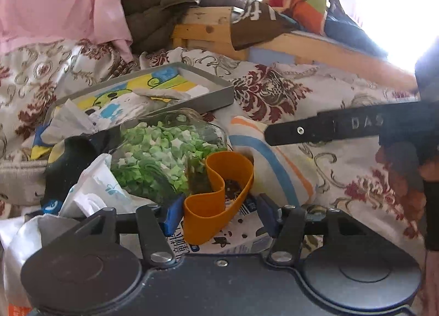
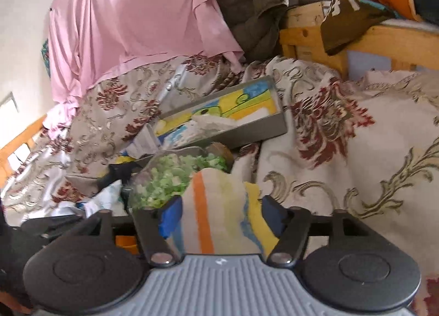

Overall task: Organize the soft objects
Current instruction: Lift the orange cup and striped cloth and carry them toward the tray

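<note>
- Clearly, in the left wrist view, the left gripper point(image 1: 216, 216) has an orange band point(image 1: 219, 192) between its blue pads; the loop folds into an S there, so it looks rubbery, light and floppy. The near pad touches it, but I cannot tell whether the jaws actually pinch it.
- Just behind the band lies a clear jar of green and white paper stars point(image 1: 167, 157), hard and probably breakable, so not a thing to squeeze. Farther behind the jar sits a grey tray point(image 1: 222, 94) holding a folded cartoon-print cloth.
- Right of the band lies a striped towel point(image 1: 271, 162) on the floral bedspread point(image 1: 329, 91), with the right gripper's arm reaching in above it.
- Now the right wrist view: the right gripper point(image 2: 219, 220) has the striped towel point(image 2: 216, 206) bunched between its fingers, both pads against the cloth, so it reads as a grip.
- Judging by its folds, the towel is soft, light and limp; a hold on a bunched middle fold should carry it, while an edge would let it trail.
- Behind the towel, the jar point(image 2: 175, 176) and tray point(image 2: 255, 135) sit close by.
</note>
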### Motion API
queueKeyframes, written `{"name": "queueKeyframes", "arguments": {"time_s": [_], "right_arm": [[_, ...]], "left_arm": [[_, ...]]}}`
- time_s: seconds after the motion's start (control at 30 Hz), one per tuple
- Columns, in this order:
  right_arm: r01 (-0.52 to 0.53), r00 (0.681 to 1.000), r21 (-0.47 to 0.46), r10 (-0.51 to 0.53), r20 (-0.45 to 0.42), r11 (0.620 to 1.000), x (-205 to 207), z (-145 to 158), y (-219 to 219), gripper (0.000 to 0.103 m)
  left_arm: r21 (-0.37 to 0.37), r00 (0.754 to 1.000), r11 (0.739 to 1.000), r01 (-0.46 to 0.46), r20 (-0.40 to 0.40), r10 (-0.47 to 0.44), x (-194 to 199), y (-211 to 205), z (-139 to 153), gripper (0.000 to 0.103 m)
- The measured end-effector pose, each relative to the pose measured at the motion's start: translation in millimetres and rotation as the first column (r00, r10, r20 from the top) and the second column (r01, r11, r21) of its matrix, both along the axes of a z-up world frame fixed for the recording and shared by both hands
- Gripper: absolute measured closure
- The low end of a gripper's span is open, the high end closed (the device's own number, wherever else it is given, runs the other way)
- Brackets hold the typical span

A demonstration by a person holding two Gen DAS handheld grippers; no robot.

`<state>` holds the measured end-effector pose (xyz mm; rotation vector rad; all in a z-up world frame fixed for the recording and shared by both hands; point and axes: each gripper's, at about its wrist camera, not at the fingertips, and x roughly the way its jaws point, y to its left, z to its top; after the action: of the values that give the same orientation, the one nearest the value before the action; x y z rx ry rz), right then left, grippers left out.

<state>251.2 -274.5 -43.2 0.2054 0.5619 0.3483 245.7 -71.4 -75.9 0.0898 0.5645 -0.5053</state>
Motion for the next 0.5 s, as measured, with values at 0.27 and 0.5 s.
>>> {"name": "queueKeyframes", "arguments": {"time_s": [0.27, 0.5], "right_arm": [[0.01, 0.996, -0.079, -0.018, -0.093, 0.997, 7.3, -12.7, 8.6, 0.031], [0.043, 0.994, -0.116, -0.054, -0.093, 0.992, 7.2, -16.3, 5.1, 0.041]], "left_arm": [[0.127, 0.999, 0.992, 0.027, 0.04, -0.033, -9.1, -9.0, -4.4, 0.044], [0.13, 0.999, 0.991, -0.023, 0.045, 0.018, -1.3, -13.5, -3.5, 0.059]]}}
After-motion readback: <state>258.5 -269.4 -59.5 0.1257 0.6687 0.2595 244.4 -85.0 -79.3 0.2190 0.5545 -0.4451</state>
